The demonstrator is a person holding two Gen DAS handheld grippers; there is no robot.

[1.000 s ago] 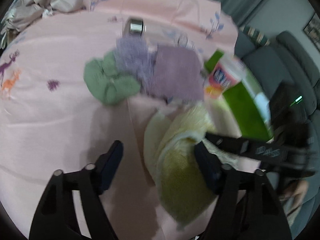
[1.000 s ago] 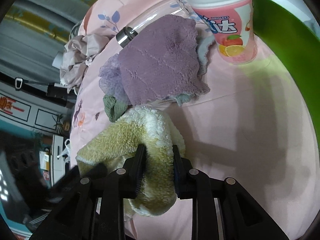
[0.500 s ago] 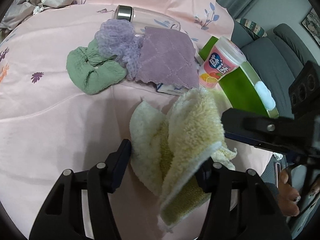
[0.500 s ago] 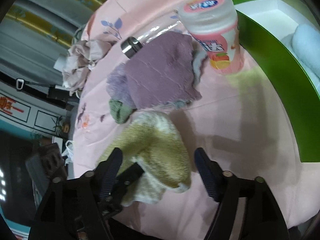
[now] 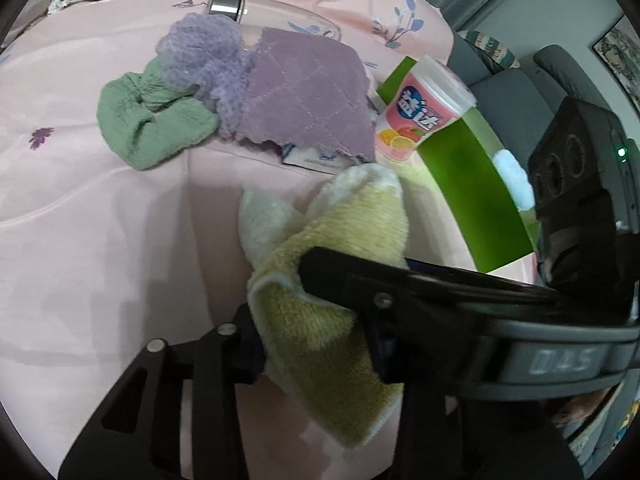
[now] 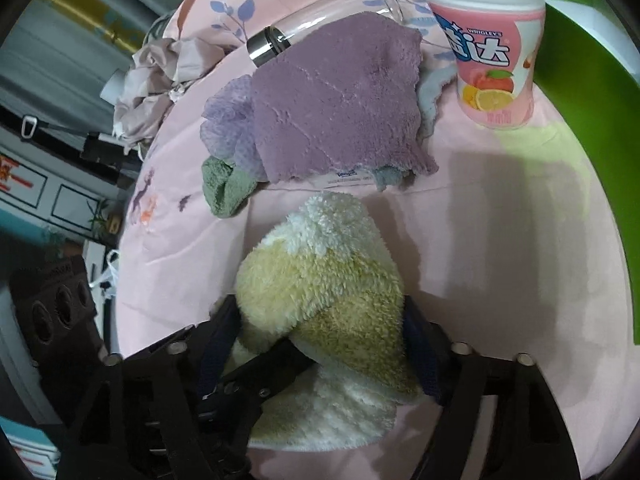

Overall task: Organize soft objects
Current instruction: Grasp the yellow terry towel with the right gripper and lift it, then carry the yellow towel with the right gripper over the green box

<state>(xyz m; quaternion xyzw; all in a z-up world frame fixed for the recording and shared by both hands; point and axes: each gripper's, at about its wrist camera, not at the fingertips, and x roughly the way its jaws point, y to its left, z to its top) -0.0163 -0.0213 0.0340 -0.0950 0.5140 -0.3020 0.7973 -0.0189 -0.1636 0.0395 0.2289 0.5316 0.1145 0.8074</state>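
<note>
In the left wrist view, my left gripper [image 5: 316,344] is closing its jaws on the folded yellow fleece cloth [image 5: 320,264], which is lying on the pink sheet [image 5: 100,240] near the green tray [image 5: 472,192]. In the right wrist view, my right gripper [image 6: 320,344] is also closing, with the same cloth [image 6: 320,280] between its jaws, just below the purple cloth [image 6: 340,104].

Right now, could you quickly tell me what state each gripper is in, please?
Left gripper: jaws closing around the yellow fluffy towel, pads touching it.
Right gripper: jaws closing, towel between them; grip cannot be told.
</note>
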